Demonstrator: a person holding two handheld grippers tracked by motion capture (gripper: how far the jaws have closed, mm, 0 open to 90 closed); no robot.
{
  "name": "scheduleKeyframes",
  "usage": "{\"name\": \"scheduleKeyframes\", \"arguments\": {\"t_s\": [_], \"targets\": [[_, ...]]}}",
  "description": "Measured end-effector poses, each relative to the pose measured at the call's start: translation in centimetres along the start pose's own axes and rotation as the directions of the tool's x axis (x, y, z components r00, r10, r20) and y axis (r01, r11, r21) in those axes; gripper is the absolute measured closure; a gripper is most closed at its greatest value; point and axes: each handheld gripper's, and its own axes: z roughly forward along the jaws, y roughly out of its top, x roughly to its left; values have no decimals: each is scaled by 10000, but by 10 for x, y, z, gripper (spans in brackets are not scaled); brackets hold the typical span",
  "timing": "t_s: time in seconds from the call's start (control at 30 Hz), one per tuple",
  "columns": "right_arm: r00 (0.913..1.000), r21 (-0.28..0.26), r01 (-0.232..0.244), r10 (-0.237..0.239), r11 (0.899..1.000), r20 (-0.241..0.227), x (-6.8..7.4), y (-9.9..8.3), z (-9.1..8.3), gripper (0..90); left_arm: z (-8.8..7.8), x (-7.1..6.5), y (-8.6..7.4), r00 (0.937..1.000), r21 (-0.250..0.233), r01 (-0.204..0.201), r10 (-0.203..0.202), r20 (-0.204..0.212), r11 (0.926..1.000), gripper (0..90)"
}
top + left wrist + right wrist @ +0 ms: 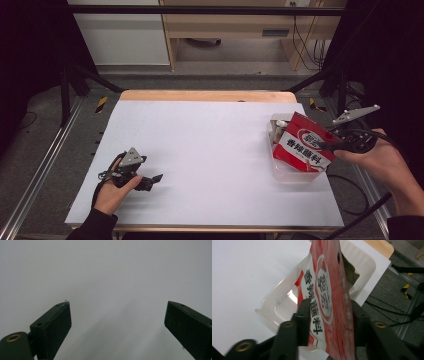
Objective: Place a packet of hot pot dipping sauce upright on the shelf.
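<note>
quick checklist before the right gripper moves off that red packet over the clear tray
1. Red packet is over the clear tray: ok.
2. Packet fully down inside the tray: not ok, it stands tilted above the rim.
3. Right gripper pads off the packet: cannot tell, the jaws flank it closely.
4. Left gripper open with nothing between its jaws: ok.
5. Left gripper well apart from the tray: ok.

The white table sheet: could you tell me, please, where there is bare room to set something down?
The widest free patch is the middle of the white sheet, between the left gripper and the clear tray, running to the far wooden edge. The near right corner is crowded: the red packet stands in the tray with the right gripper around it.
</note>
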Motion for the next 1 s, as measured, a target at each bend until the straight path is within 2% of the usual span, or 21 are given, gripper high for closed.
{"name": "scheduleKeyframes", "arguments": {"t_s": [0.1, 0.3, 0.57, 0.67, 0.8, 1.0], "targets": [[9987, -229, 211, -200, 9995, 476, 4, 13, -1, 439, 0, 0, 0, 10000, 16, -13, 13, 10, 10000, 72], [9953, -601, -13, 71, 9982, 970, 12, 44, -2, 269, -1, 1, 0, 10000, -1, 9, -9, 15, 10000, 72], [9918, -801, -105, 206, 9967, 1262, 26, 81, 2, 214, 0, 0, -1, 10000, 30, -38, 38, 52, 10000, 72], [9882, -1007, -471, 610, 9938, 1403, 30, 94, 5, 205, 0, 0, 0, 9999, 61, -81, 80, 60, 9999, 72], [9843, -1169, -506, 694, 9918, 1626, 37, 108, 10, 172, 0, 1, -1, 10000, 44, -53, 52, 82, 10000, 72], [9771, -1765, -547, 891, 9828, 1931, 52, 125, 9, 143, -1, 2, -1, 10000, 25, -17, 17, 65, 10000, 72]]}}
